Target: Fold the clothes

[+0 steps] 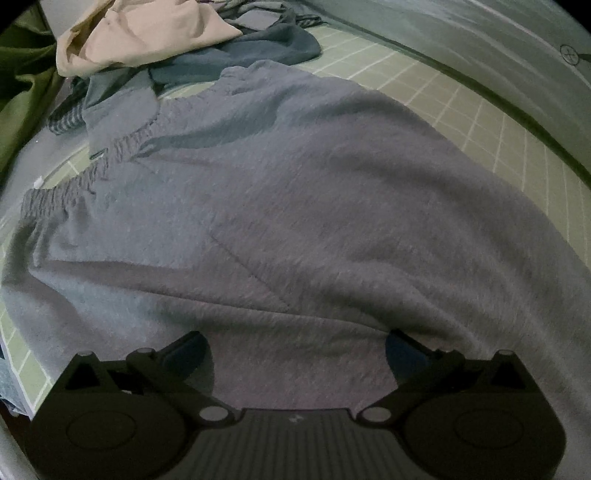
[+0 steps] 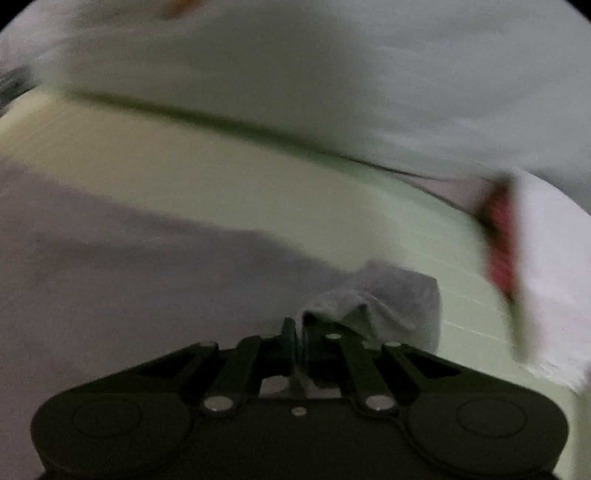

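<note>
Grey shorts spread on gridded bench, one corner in grip
Left tongs [image 1: 295, 354] splayed wide over grey shorts [image 1: 280, 206], which lie flat, waistband [image 1: 92, 173] far left; unfolded pile [image 1: 155, 40] beyond. Right tongs [image 2: 299, 332] clenched on a bunched corner [image 2: 388, 295]; no fold visible, view blurred

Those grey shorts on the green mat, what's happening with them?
A person is folding clothes with two handheld grippers. The grey shorts lie spread on the green gridded mat. The left gripper is open just above the fabric, holding nothing. The right gripper is shut on a bunched piece of grey cloth. More clothes, including a beige garment, are piled at the far end.
</note>
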Tool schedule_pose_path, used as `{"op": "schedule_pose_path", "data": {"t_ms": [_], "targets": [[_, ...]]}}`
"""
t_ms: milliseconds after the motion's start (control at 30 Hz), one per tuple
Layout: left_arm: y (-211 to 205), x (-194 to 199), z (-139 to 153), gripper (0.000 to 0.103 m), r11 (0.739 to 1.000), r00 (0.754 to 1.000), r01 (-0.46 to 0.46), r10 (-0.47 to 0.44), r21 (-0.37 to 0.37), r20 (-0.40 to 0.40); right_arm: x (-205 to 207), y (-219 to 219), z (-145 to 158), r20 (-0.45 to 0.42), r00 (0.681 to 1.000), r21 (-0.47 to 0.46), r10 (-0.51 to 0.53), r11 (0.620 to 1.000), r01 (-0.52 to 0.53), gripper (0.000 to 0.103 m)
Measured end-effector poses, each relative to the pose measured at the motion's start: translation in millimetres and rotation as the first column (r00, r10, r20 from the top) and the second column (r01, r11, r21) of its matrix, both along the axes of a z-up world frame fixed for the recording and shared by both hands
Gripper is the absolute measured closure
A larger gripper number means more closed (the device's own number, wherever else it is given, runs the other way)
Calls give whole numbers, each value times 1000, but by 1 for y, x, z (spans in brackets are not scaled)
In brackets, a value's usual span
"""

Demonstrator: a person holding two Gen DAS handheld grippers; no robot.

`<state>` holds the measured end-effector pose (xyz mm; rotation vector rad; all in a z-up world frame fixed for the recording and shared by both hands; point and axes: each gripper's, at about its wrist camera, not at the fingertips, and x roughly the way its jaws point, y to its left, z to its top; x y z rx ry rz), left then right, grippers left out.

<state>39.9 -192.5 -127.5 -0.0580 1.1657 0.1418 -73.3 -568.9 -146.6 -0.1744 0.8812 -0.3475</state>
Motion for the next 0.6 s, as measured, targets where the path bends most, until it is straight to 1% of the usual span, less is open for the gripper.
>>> {"op": "schedule_pose_path", "data": {"t_ms": [33, 67, 100, 133, 167, 200, 267, 333, 400, 600], "targets": [[1, 0, 0, 0, 1000, 1000, -5, 5, -6, -2, 1, 13, -4, -5, 1000, 7, 24, 1000, -24, 87], [2, 1, 0, 0, 1000, 1000, -10, 10, -13, -5, 2, 22, -7, -5, 999, 15, 42, 999, -42, 84], [3, 1, -1, 0, 1000, 1000, -15, 15, -19, -8, -3, 21, -4, 10, 999, 31, 36, 999, -36, 81], [4, 1, 0, 0, 1000, 1000, -16, 16, -24, -7, -7, 21, 0, 24, 999, 47, 30, 998, -31, 70], [3, 1, 0, 0, 1000, 1000, -11, 10, -22, -4, -12, 20, 4, 39, 999, 63, 23, 998, -25, 65], [4, 0, 0, 0, 1000, 1000, -9, 9, -22, -1, -16, 19, 7, 53, 998, 79, 16, 997, -20, 63], [4, -1, 0, 0, 1000, 1000, -9, 9, -21, 5, -25, 16, 15, 85, 996, 114, -7, 994, -3, 63], [3, -2, 0, 0, 1000, 1000, -9, 9, -20, 12, -40, -4, 26, 144, 983, 169, -112, 982, 87, 61], [3, -2, 0, 0, 1000, 1000, -9, 10, -19, 19, -53, -25, 33, 182, 960, 215, -211, 961, 171, 59], [2, -2, 0, 0, 1000, 1000, -5, 5, -20, 18, -48, -52, 27, 170, 941, 253, -292, 936, 245, 59]]}}
